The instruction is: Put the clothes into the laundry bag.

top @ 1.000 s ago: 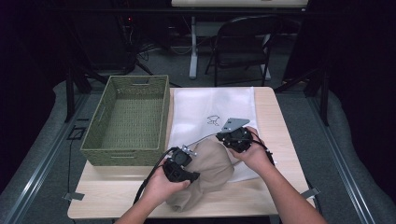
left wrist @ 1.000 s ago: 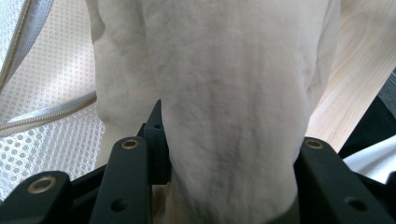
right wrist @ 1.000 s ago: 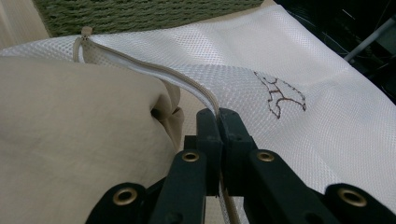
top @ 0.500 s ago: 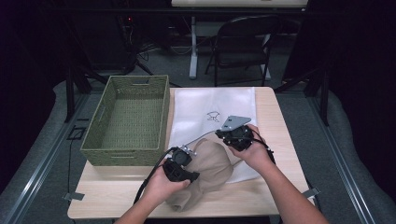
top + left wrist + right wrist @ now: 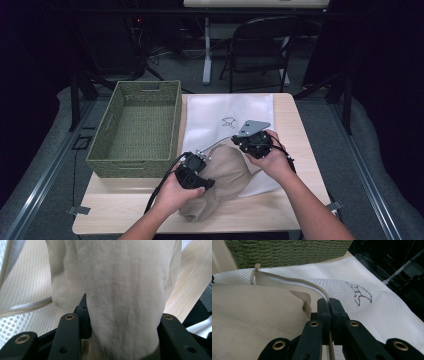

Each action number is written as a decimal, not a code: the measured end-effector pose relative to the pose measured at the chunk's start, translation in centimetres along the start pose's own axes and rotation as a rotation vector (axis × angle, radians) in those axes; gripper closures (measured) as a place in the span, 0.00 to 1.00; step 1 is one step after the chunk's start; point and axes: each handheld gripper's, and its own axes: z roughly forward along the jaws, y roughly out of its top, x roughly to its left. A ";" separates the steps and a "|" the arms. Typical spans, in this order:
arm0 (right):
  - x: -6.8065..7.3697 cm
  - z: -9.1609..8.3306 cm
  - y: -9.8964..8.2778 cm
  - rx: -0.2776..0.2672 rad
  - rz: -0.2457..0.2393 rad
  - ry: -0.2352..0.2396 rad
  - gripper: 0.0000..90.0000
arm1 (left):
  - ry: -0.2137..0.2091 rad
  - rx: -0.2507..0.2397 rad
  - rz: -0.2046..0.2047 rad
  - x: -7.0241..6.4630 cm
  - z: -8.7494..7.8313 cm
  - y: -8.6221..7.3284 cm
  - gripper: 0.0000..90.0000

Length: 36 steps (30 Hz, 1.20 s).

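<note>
While gripped, beige garment (image 5: 222,180) lies diagonally.

Both forearms entering from the near edge of the table, angled inward; left hand (image 5: 172,192) wrapped over the left gripper (image 5: 192,170), wrist low, jaws parted about halfway and pressed on a thick bunch of the beige garment (image 5: 125,290) between them; right hand (image 5: 272,160) cupped around the right gripper (image 5: 252,142), set a little farther forward, grey plate on top tilted up; its jaws brought fully together, pinching the zipper edge (image 5: 312,285) of the mesh bag (image 5: 382,315)
</note>
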 end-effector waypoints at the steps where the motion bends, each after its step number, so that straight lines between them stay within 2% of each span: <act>1: 0.0 0.0 0.0 -0.002 0.000 -0.001 0.98 | -0.003 0.000 -0.003 0.1 0.0 0.2 0.63; 7: 0.0 -0.1 0.2 -0.007 -0.003 -0.002 0.98 | 0.004 0.014 -0.014 0.4 0.7 1.1 0.63; 27: -0.1 -0.1 0.2 -0.016 0.003 -0.001 0.98 | 0.009 -0.010 -0.094 2.0 2.2 3.7 0.63; 36: 0.0 0.0 0.2 -0.017 0.003 0.003 0.97 | 0.032 -0.027 -0.125 2.6 2.8 4.7 0.63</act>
